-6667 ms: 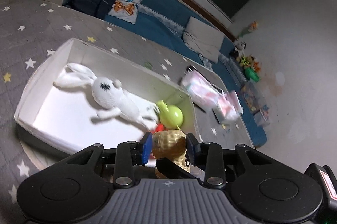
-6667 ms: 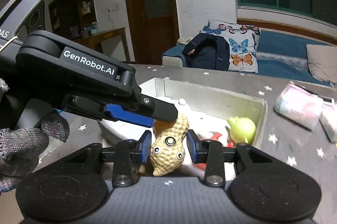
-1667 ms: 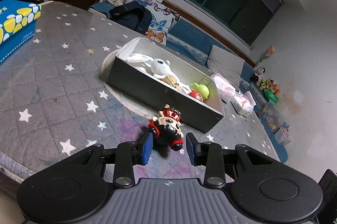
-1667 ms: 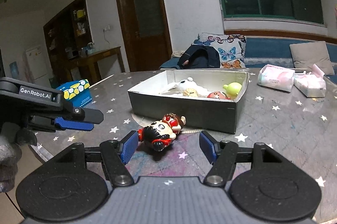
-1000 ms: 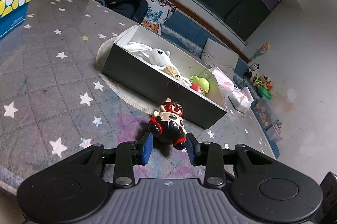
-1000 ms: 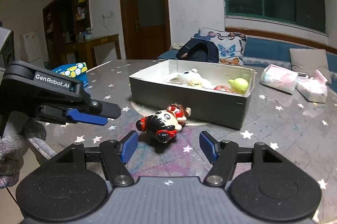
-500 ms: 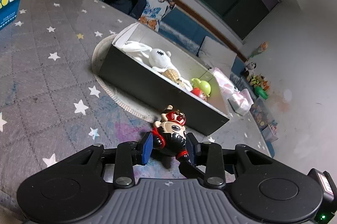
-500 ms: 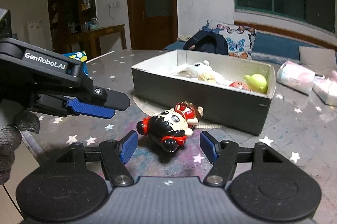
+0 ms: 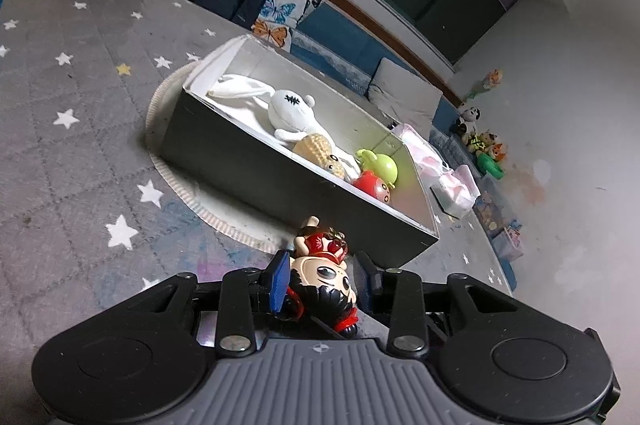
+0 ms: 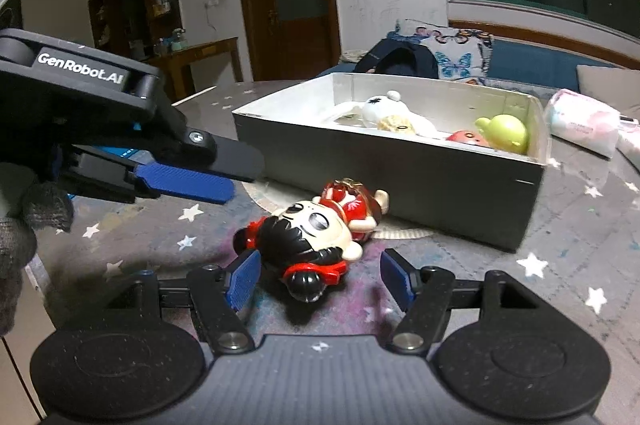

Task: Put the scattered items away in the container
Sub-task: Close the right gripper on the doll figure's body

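A red and black doll [image 10: 316, 229] lies on the star-patterned table in front of the grey box [image 10: 400, 165]. My right gripper [image 10: 322, 279] is open with the doll's head between its fingers. My left gripper [image 10: 192, 181] reaches in from the left, above the doll. In the left wrist view the doll [image 9: 320, 277] sits between the left gripper's [image 9: 322, 275] blue pads, and I cannot tell if they touch it. The box [image 9: 248, 161] holds a white plush rabbit [image 9: 288, 113], a peanut toy [image 9: 320, 153], a green toy [image 9: 380, 167] and a red toy [image 9: 374, 187].
A round woven mat [image 9: 180, 185] lies under the box. Pink tissue packs [image 10: 580, 125] lie on the table right of the box. A sofa with a butterfly cushion [image 10: 456, 57] and a dark bag [image 10: 396, 61] stands behind the table.
Both grippers have moved closer to the doll. The right gripper's fingers now flank its head. The left gripper has come in over it.
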### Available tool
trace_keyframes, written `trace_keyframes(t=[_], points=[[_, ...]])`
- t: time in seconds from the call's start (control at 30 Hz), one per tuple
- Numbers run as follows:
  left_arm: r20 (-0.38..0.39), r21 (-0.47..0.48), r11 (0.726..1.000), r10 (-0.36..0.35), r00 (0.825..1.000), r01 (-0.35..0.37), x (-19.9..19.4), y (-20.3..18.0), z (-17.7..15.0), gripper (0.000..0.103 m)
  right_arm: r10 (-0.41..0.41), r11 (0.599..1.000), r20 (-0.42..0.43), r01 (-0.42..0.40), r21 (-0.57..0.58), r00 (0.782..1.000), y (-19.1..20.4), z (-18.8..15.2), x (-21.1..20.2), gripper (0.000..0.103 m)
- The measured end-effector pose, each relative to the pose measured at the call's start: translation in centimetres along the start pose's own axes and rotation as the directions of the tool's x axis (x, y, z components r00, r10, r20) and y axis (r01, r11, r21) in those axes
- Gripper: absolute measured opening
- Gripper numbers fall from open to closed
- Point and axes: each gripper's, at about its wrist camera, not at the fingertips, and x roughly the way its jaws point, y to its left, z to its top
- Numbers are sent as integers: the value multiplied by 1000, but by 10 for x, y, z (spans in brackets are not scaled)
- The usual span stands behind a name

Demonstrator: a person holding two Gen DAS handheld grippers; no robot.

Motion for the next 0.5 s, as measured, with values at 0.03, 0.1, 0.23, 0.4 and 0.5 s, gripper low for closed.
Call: trace_keyframes(t=[0.03,0.1,0.23,0.4,0.5], points=[[-3,-2,1000,-2,1000,2,1,0,1,38,4,1000,1,-4,-3,1000,1,0,1,68],[-7,-1,1000,-5,1000,5,3,-1,2,38,8,1000,4,-8,-12,1000,3,1,3,68],[-12,-4,1000,-13,1000,13,8,-1,3,38,23,1000,2,-23,-8,1000,2,2,6,68],[-34,-5,1000,-5,999,5,17,0,4,38,36,999,-1,-36,-8,999,1,3,9,68],[-38,-11,1000,-4,999,3,19,3,4,38,40,999,0,-40,-8,999,0,3,10,69]])
